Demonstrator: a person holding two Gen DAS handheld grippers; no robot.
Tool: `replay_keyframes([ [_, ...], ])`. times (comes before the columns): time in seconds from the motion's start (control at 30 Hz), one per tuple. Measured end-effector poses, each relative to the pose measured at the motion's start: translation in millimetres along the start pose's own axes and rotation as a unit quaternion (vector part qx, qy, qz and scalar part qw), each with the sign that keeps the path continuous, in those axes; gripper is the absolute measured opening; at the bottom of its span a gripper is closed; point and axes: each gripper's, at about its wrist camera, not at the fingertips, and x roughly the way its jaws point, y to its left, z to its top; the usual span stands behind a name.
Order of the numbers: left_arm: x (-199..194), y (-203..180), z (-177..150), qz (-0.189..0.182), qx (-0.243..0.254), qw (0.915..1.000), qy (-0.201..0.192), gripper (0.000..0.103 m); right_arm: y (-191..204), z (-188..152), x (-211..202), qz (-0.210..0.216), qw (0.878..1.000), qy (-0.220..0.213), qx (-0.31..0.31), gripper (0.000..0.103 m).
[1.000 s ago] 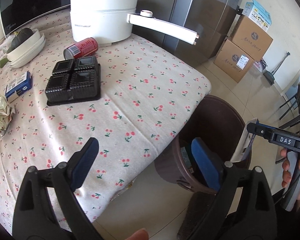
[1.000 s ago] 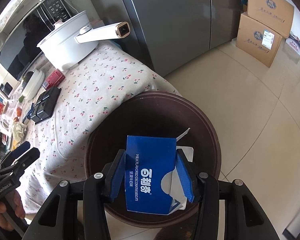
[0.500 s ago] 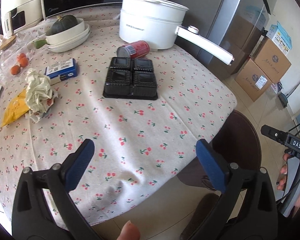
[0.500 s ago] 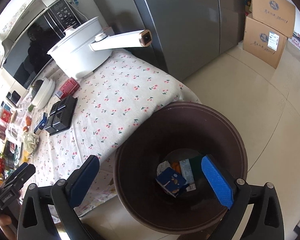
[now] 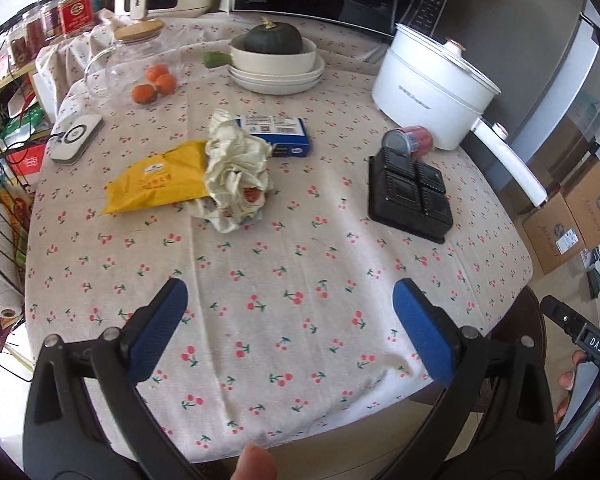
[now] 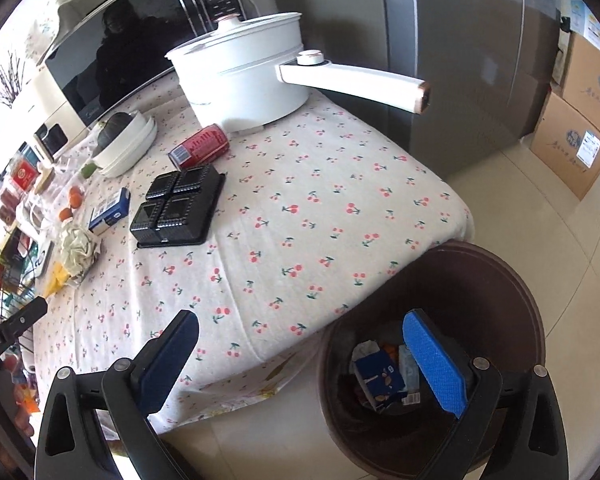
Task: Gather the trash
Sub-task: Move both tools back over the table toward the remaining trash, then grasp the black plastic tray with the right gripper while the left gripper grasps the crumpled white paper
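Your left gripper (image 5: 290, 328) has just finished spreading wide and holds nothing, hanging over the near edge of the cherry-print tablecloth (image 5: 284, 264); your right gripper (image 6: 300, 360) has likewise just opened wide and is empty, its right finger over the brown bin (image 6: 512, 280). The bin stands on the floor beside the table corner with a blue carton (image 6: 378, 378) and other wrappers inside. On the cloth lie a crumpled wrapper (image 5: 236, 172) against a yellow packet (image 5: 156, 178), a blue box (image 5: 278, 134), a black tray (image 5: 410, 196) and a red can (image 5: 408, 142).
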Motion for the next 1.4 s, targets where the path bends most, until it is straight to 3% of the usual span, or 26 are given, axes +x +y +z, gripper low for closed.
replay_keyframes([
  [0.13, -5, 24, 4, 0.017, -0.026, 0.9995, -0.005, 0.102, 34, 6, 11, 0.014, 1.000, -0.002, -0.021, 0.103],
  [0.5, -9, 76, 11, 0.036, -0.077, 0.9963, -0.010, 0.102, 120, 27, 56, 0.006, 0.998, 0.017, -0.061, 0.103],
  [0.67, -3, 93, 14, 0.033, -0.099, 0.9945, 0.001, 0.102, 155, 46, 74, -0.009, 0.995, -0.007, -0.095, 0.101],
  [0.83, 3, 98, 19, 0.028, -0.112, 0.9932, 0.010, 0.102, 177, 66, 101, 0.013, 0.996, 0.002, -0.091, 0.071],
  [1.03, 10, 99, 30, 0.030, -0.104, 0.9941, 0.013, 0.102, 193, 79, 129, 0.015, 0.995, 0.008, -0.095, 0.058],
  [1.4, 46, 119, 47, 0.050, -0.111, 0.9909, 0.058, 0.102, 186, 96, 152, 0.017, 0.993, 0.059, -0.103, 0.055],
])
